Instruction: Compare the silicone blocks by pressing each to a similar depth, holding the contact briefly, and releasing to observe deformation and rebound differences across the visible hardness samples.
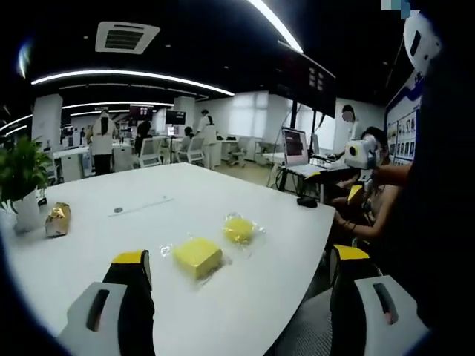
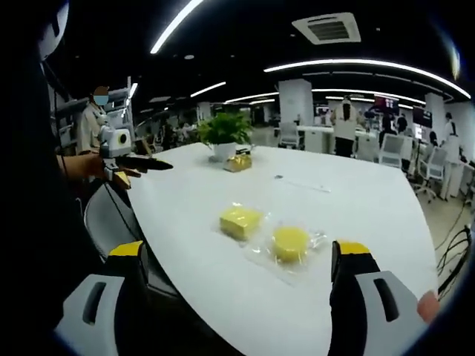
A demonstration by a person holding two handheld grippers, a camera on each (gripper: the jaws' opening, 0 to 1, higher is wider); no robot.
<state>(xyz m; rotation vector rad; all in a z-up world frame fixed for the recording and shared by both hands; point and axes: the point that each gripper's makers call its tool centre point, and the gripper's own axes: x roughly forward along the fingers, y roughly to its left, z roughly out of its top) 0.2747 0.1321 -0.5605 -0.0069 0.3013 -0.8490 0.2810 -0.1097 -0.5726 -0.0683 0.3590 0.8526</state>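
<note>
Left hand-held gripper [image 1: 241,278] hangs wide open above the counter [image 1: 148,222] edge, gripping nothing. Right hand-held gripper [image 2: 241,271] is spread wide too, empty. Just past them sit the square yellow block [image 1: 197,256] and round yellow block [image 1: 238,228], both in clear wrap, side by side. Potted plant [image 1: 22,178] way back.

Two silicone blocks on the table, taken from the square block

On the table [image 1: 245,297], the round block [image 1: 238,228] lies just beside the square block [image 1: 197,256]; the potted plant [image 1: 22,182] and small packet [image 1: 58,219] stand well apart from it, near the table's far edge.
</note>
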